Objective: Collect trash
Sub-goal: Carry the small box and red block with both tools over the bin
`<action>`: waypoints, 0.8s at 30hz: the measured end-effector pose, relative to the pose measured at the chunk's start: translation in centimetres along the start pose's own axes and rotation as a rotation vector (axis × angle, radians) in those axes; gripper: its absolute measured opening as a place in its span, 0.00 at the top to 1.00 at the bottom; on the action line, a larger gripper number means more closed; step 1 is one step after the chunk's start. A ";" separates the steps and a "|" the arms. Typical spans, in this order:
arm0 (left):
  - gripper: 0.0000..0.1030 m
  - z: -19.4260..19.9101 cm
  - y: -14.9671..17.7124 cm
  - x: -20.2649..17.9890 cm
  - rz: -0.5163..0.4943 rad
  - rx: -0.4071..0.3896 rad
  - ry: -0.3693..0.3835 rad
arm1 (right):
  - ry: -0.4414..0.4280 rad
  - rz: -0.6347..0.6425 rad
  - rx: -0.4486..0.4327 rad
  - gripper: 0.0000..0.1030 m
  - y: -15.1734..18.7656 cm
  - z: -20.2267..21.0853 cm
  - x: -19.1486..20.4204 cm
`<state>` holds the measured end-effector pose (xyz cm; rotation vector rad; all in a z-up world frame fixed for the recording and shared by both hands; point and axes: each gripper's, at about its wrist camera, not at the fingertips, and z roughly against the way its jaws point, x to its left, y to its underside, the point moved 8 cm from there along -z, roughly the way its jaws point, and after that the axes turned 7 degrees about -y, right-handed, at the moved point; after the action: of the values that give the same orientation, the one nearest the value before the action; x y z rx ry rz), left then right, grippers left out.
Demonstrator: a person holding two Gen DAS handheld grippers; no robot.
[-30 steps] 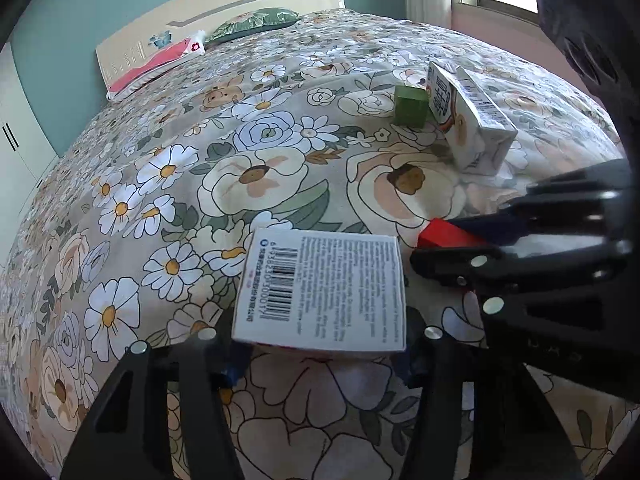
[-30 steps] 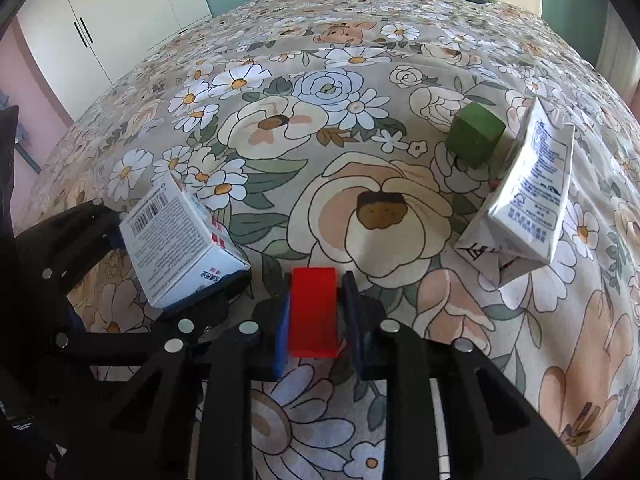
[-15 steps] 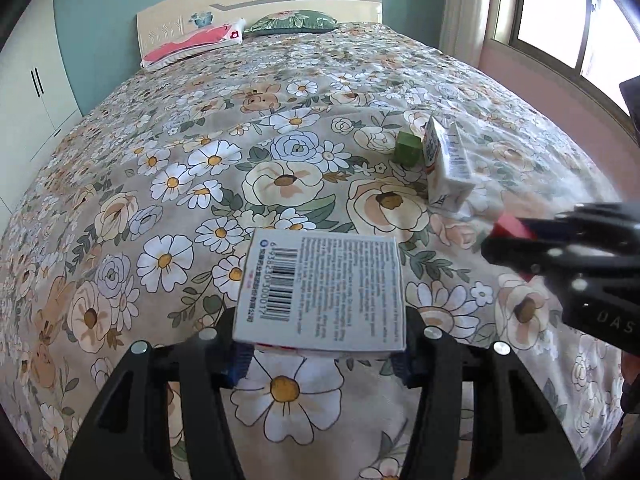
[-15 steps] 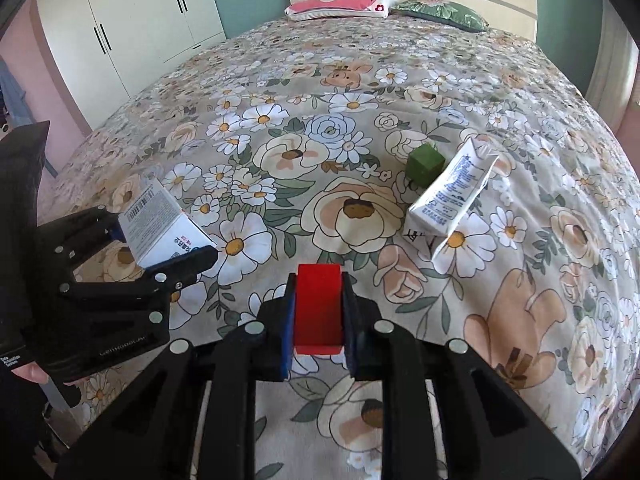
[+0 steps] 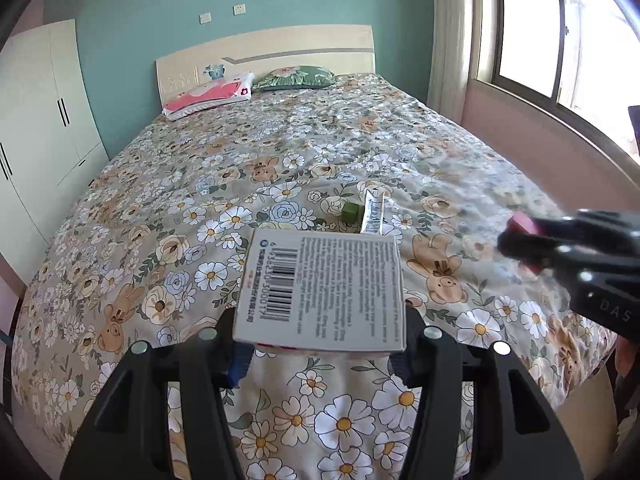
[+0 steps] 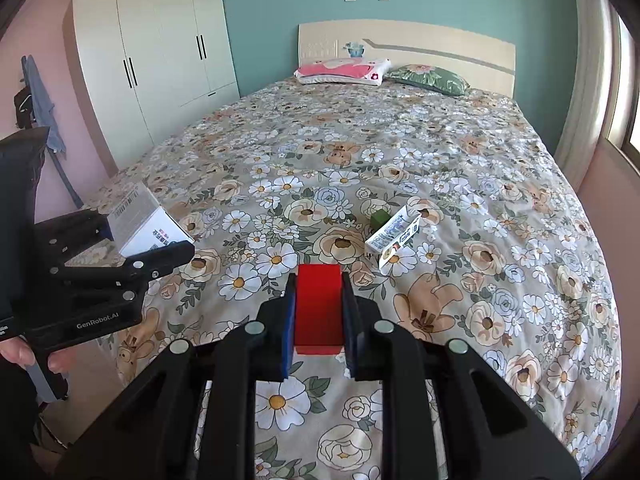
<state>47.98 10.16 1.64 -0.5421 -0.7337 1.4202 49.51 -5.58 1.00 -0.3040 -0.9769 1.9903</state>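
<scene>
My left gripper (image 5: 320, 352) is shut on a white carton with a barcode (image 5: 320, 292) and holds it well above the foot of the bed; it also shows at the left of the right wrist view (image 6: 148, 226). My right gripper (image 6: 318, 316) is shut on a red block (image 6: 319, 304), seen blurred at the right in the left wrist view (image 5: 524, 226). A white milk carton (image 6: 394, 236) lies on its side on the floral bedspread (image 6: 480, 184), with a small green cube (image 6: 379, 219) beside it. Both also show in the left wrist view: carton (image 5: 373, 214), cube (image 5: 351, 211).
A pink pillow (image 6: 342, 70) and a green pillow (image 6: 428, 78) lie by the headboard (image 6: 404, 46). A white wardrobe (image 6: 156, 60) stands to the left of the bed. A window (image 5: 560, 40) and curtain (image 5: 452, 36) are on the right.
Both grippers have lifted and pulled back from the bedspread toward the foot of the bed with their objects. The milk carton and green cube now look smaller and farther away.
</scene>
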 end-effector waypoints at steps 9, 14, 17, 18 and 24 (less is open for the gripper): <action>0.45 12.1 3.9 -3.9 -0.053 -0.084 0.009 | -0.029 0.076 -0.062 0.79 4.5 11.3 4.2; 0.45 15.1 7.9 -6.2 -0.090 -0.080 0.029 | -0.052 0.111 -0.055 0.79 8.9 14.7 6.3; 0.45 15.6 10.5 -7.3 -0.109 -0.067 0.043 | -0.064 0.122 -0.039 0.79 12.0 15.5 7.4; 0.45 15.6 11.4 -7.6 -0.111 -0.058 0.049 | -0.066 0.123 -0.032 0.79 13.0 15.7 7.6; 0.45 14.5 16.3 -8.8 -0.133 0.001 0.064 | -0.078 0.119 0.022 0.79 18.4 15.5 8.0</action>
<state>26.31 1.71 -1.57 -0.5263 -0.7056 1.2746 25.35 -13.01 -1.13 -0.2796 -1.0056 2.1330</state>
